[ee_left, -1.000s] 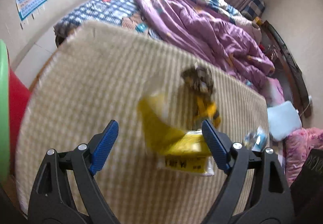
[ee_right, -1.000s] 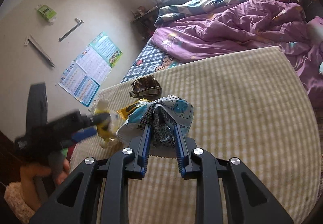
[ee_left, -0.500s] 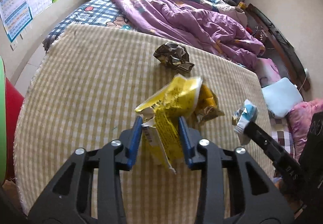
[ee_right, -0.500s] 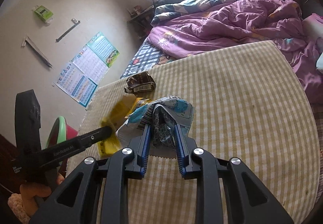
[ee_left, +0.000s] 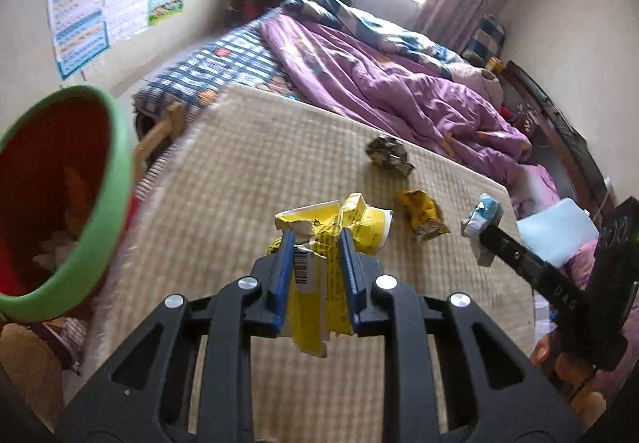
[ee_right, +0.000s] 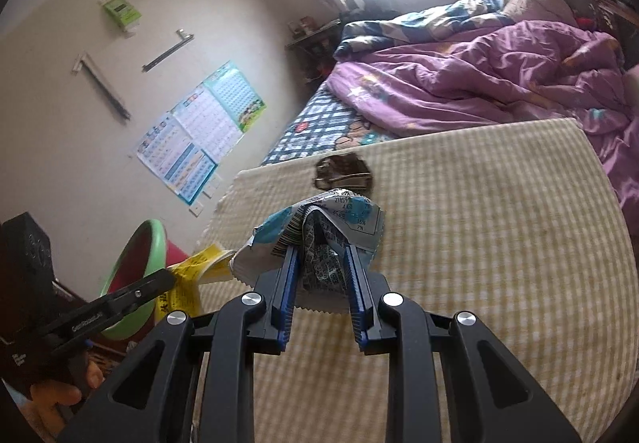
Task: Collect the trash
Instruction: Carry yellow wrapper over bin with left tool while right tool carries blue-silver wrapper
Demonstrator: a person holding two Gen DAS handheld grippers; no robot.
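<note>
Left gripper is clamped on the crumpled yellow wrapper; right gripper pinches the blue-white foil packet. Centre each over the green-rimmed red bin before releasing.

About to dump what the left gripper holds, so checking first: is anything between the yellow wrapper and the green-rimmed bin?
Nothing visible is in the way. The left gripper is shut on the yellow wrapper, lifted above the checked mat. The bin stands open off the mat's left edge, with only open air between them.
</note>
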